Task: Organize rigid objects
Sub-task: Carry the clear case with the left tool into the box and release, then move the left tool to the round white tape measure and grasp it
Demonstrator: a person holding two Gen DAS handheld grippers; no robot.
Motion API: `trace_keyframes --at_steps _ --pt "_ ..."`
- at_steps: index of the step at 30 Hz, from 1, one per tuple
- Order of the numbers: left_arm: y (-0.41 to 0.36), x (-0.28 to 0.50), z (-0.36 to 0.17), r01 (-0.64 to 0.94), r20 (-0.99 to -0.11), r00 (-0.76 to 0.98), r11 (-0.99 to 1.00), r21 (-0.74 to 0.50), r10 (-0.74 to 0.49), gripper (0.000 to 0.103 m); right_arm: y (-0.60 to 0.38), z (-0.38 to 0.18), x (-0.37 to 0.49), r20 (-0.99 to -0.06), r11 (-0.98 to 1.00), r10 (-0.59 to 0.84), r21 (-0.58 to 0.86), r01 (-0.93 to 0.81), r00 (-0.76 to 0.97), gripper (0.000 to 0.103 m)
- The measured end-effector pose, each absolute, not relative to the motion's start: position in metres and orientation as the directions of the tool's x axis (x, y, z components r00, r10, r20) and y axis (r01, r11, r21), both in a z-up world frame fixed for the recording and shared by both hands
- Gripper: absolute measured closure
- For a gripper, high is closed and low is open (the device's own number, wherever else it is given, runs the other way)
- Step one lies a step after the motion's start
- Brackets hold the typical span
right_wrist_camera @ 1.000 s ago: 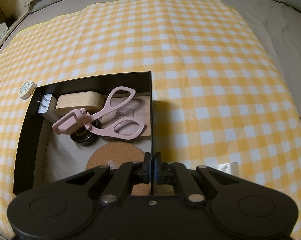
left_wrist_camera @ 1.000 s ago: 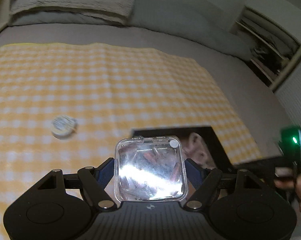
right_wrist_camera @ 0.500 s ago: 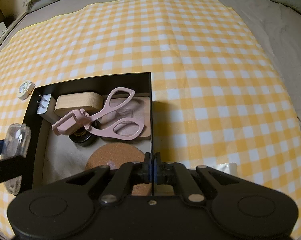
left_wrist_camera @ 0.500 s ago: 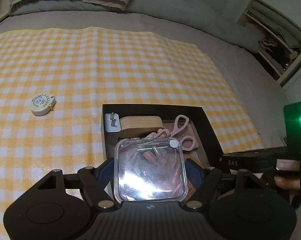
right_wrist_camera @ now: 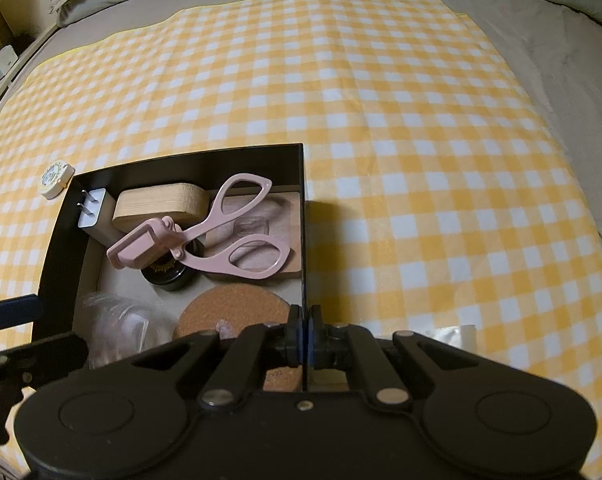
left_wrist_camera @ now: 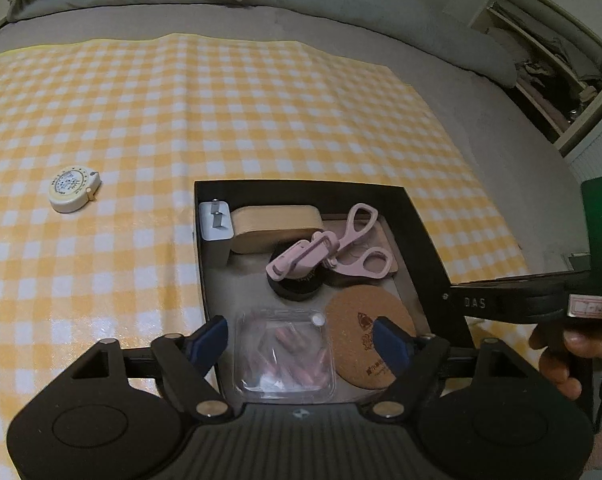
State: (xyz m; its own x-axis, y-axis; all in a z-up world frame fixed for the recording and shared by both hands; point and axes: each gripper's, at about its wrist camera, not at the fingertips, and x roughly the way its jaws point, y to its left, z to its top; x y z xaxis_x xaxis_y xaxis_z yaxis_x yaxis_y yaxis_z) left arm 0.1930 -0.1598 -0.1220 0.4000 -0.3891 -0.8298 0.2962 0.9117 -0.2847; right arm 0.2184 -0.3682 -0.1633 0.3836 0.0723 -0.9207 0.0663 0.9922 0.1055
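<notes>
We're seeing the left tongs (left_wrist_camera: 301, 338) just opening wide, the clear case (left_wrist_camera: 283, 356) lying loose between them inside the black box (left_wrist_camera: 425, 232); the right tongs (right_wrist_camera: 304, 338) are pinching the box's wall.

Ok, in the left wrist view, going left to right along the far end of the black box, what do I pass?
tape measure on the cloth, white plug adapter, wooden block, pink scissor-handled tool, the box's right wall.
</notes>
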Motion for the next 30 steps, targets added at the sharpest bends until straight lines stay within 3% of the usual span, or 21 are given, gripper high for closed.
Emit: trace_keyframes --at_steps 7,19,30 --pt "-0.159 0.19 -0.117 0.297 -0.828 0.393 0.908 -0.297 -0.4 0.013 -0.368 -0.163 0.218 -0.922 0.992 0.072 0.105 0.067 0.381 0.1" --pt "-0.151 0.191 -0.097 0.298 -0.805 0.444 0.912 -0.281 -0.393 0.011 -0.367 -0.163 0.218 -0.922 0.992 0.07 0.103 0.067 0.381 0.1" --pt "-0.133 0.21 -0.079 0.282 -0.754 0.573 0.941 -0.185 -0.32 0.003 -0.365 -0.164 0.218 -0.921 0.992 0.073 0.106 0.066 0.382 0.1"
